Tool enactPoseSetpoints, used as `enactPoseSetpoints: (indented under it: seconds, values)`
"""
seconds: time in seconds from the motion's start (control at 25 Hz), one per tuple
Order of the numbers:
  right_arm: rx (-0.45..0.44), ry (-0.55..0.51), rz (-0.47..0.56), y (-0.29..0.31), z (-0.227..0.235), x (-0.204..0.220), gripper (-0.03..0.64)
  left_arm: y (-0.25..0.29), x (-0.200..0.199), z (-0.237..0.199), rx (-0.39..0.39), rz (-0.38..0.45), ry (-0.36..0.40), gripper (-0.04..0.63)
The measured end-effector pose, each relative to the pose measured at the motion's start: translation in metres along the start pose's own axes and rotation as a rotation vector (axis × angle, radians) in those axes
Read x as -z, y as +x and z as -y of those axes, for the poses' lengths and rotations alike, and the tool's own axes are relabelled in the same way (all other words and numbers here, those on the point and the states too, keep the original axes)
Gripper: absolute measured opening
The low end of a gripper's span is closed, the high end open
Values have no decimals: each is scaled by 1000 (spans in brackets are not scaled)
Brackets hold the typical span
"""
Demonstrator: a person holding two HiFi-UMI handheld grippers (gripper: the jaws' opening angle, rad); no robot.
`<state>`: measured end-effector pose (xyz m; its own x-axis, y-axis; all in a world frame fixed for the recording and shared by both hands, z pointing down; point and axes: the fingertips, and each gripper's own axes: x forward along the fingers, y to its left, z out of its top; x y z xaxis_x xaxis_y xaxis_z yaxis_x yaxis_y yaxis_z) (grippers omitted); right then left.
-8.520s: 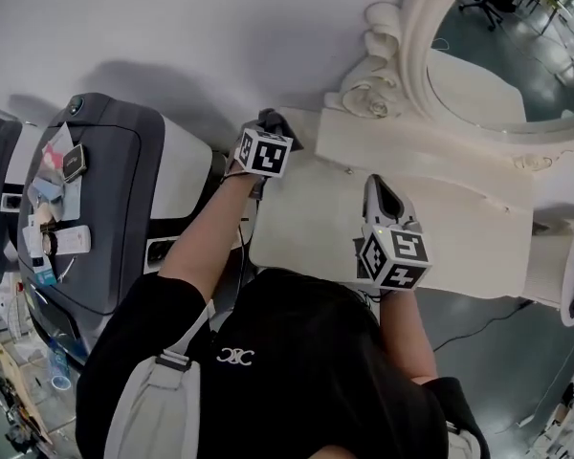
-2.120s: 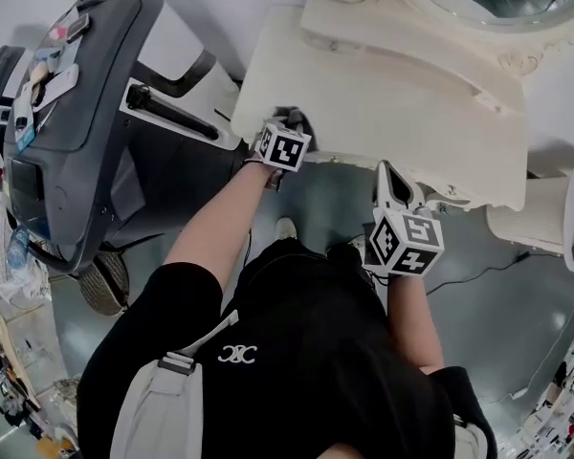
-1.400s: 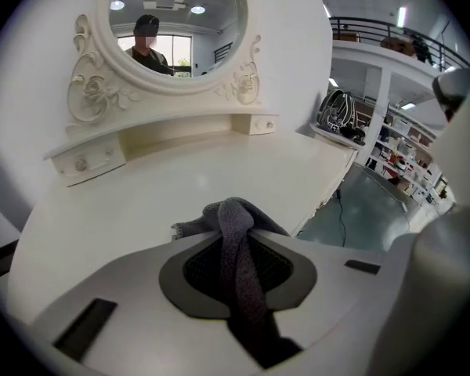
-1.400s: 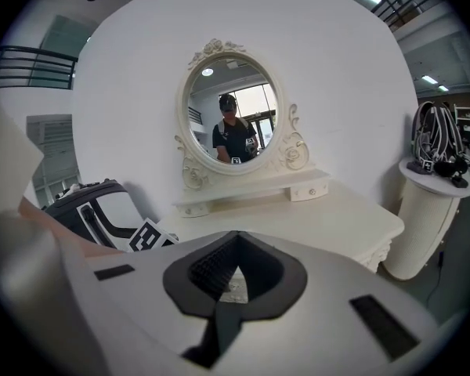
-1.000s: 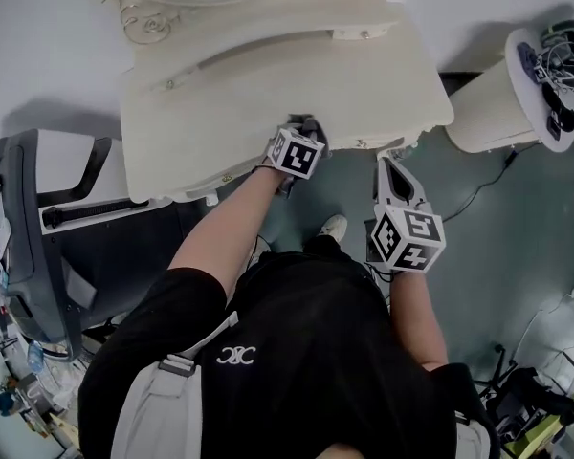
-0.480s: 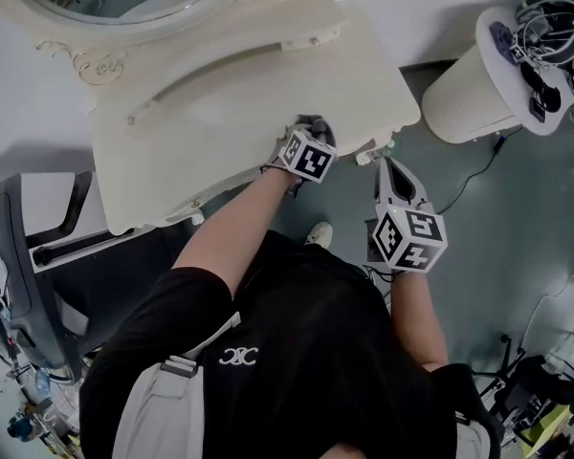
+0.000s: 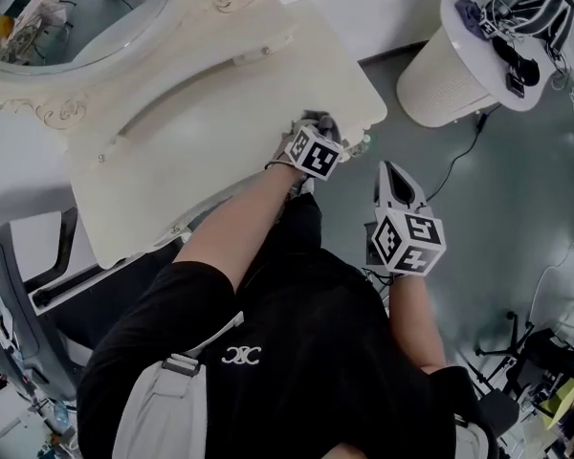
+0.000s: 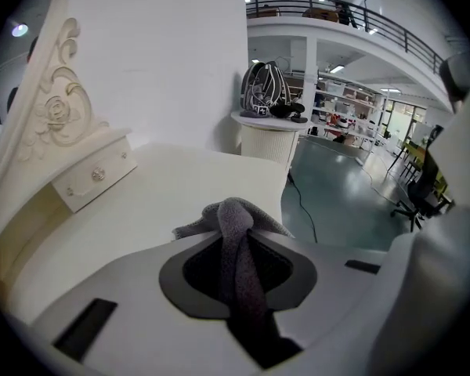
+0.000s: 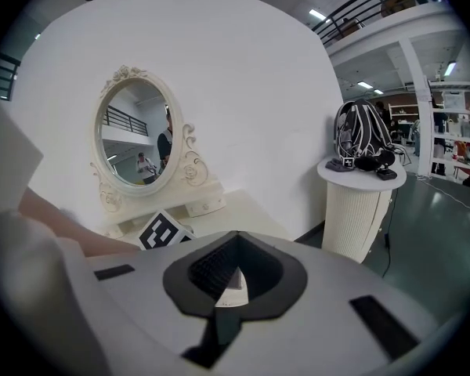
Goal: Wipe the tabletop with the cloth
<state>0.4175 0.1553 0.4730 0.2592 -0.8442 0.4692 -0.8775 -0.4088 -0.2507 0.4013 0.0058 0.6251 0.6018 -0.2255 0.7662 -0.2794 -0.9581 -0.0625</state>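
Pinching cloth (image 8: 229, 212) at edge of tabletop (image 8: 160, 190), L gripper (image 8: 236, 245) fingers; R gripper (image 9: 227, 272) fingers together, prob. empty, off-table.

The left gripper (image 7: 312, 128), clamped on the cloth (image 8: 233, 215), has travelled across the tabletop (image 7: 210, 132) from its far left corner by the mirror (image 7: 77, 12) to its near right corner. The right gripper (image 7: 390, 170), earlier above the tabletop, now hangs clear of it over the floor (image 7: 497, 218). A white round stand (image 7: 429, 92) has come into view at the far right.
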Motion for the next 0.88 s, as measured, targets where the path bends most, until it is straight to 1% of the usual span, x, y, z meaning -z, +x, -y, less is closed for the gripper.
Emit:
enactPoseSetpoints:
  seconds: [0.24,0.32,0.44,0.56,0.64,0.72,0.88]
  values:
    - [55,22,4,8,41,-11,3,36,-42,31,58,3,53,60]
    - [69,24,3,15,54,-18,3,47,-55,39,72,2,48,61]
    - [75,17,4,27,72,-30,3,62,-74,44,75,-3,20,60]
    - [78,9,-1,40,87,-41,3,73,-87,44,52,-4,-8,60]
    - [74,3,-6,50,95,-50,3,79,-93,40,27,-6,-48,60]
    - [66,-7,-10,60,101,-59,3,85,-99,33,0,-8,-87,60]
    - [47,-19,-22,80,110,-73,3,98,-113,14,-56,-8,-135,61]
